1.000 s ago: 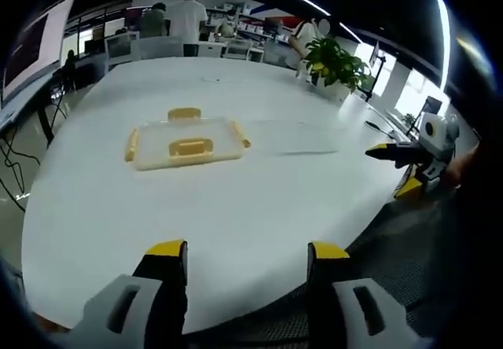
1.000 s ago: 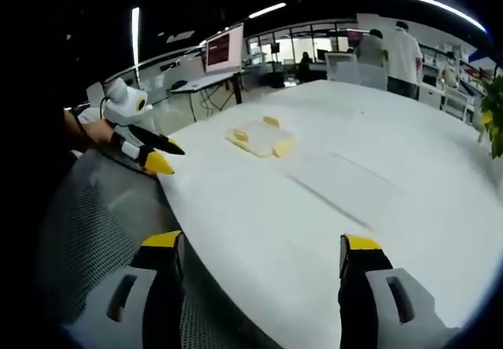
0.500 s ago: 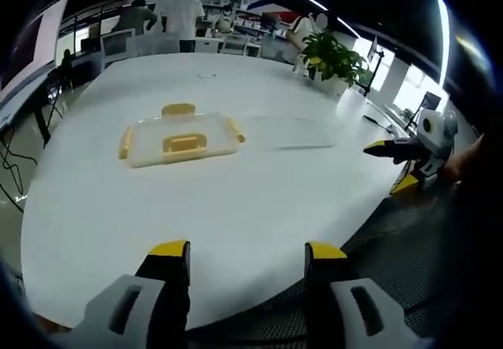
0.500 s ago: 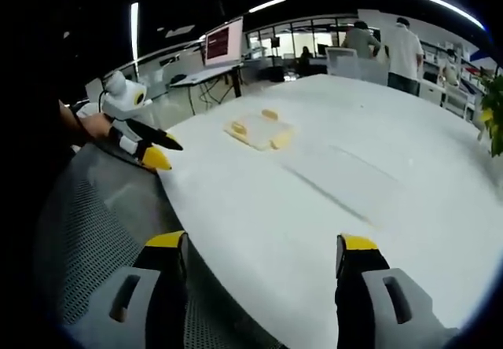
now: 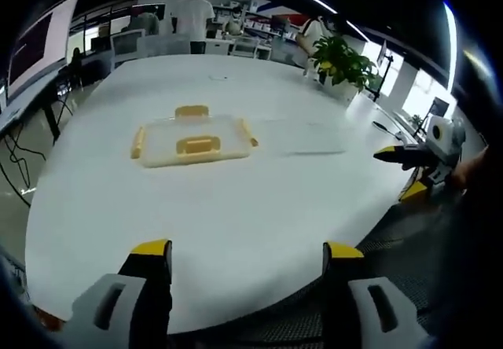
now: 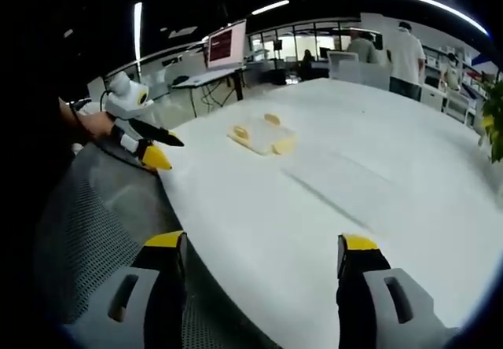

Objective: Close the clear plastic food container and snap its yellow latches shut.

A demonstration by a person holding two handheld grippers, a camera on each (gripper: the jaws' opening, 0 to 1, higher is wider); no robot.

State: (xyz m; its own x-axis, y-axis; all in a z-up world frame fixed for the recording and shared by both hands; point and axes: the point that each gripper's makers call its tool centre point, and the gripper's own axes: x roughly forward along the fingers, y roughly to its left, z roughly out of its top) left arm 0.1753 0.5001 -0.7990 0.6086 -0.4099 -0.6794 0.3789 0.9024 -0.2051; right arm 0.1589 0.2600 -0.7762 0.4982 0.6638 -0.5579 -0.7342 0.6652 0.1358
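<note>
My left gripper (image 5: 247, 256): jaws wide apart, holding nothing, at the near edge of the white table (image 5: 236, 207). My right gripper (image 6: 262, 248): same, jaws wide, nothing held. Clear container (image 5: 193, 141) with yellow latches (image 5: 197, 145): mid-table, well apart from both. Potted plant (image 5: 339, 64): far edge

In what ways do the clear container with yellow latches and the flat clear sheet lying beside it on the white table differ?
The container has raised walls, while the flat clear sheet lies nearly level with the table. The container carries yellow latches on its sides, while the sheet shows no yellow at all. The container stands out plainly, while the sheet is hardly visible except for its edges. Both are transparent, rest on the same table, and neither gripper touches them.
</note>
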